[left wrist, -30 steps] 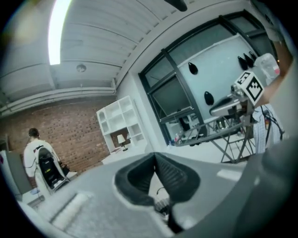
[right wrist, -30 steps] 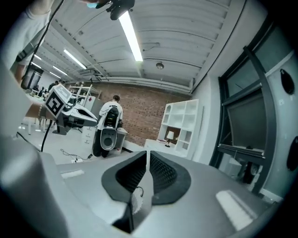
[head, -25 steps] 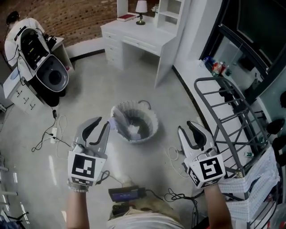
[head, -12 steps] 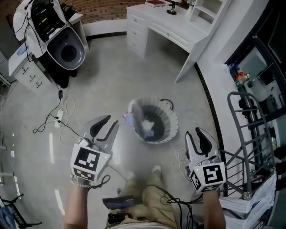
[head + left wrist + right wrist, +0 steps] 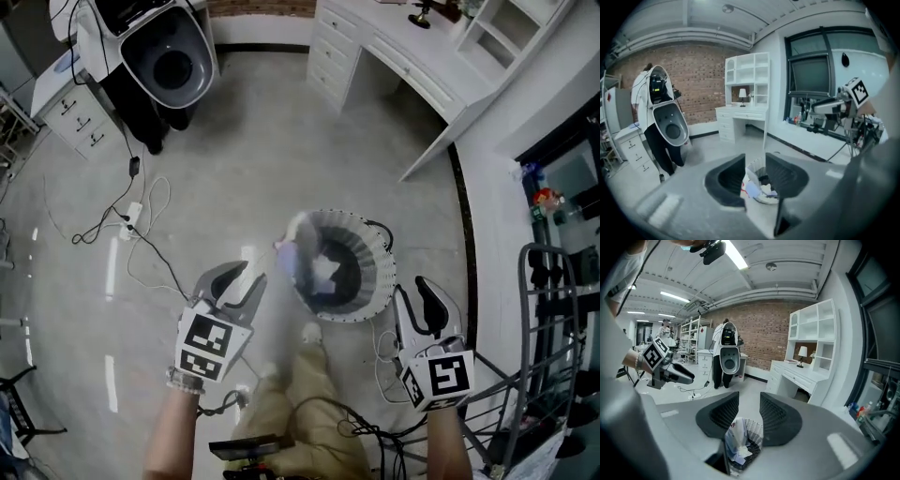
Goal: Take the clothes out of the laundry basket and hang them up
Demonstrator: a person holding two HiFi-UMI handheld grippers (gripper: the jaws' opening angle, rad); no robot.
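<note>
Head view: laundry basket (image 5: 377, 279) on floor (image 5: 234, 178), ahead between left gripper (image 5: 242, 279) and right gripper (image 5: 418, 292), touching neither. Clothes (image 5: 323, 272) inside, pale piece over rim.

Left gripper view: jaws apart, just been opening, nothing between pads.

Right gripper view: jaws also spread, just been opening, empty; cloth perhaps with red print.

The head view looked steeply down on the floor (image 5: 244, 159) from above the laundry basket (image 5: 380, 272). The gripper views rode low, near the basket, looking slightly down along the left hand-held gripper (image 5: 246, 272) and the right hand-held gripper (image 5: 411, 286). All three views shared the basket. Both gripper views faced the far brick wall (image 5: 698, 79).
</note>
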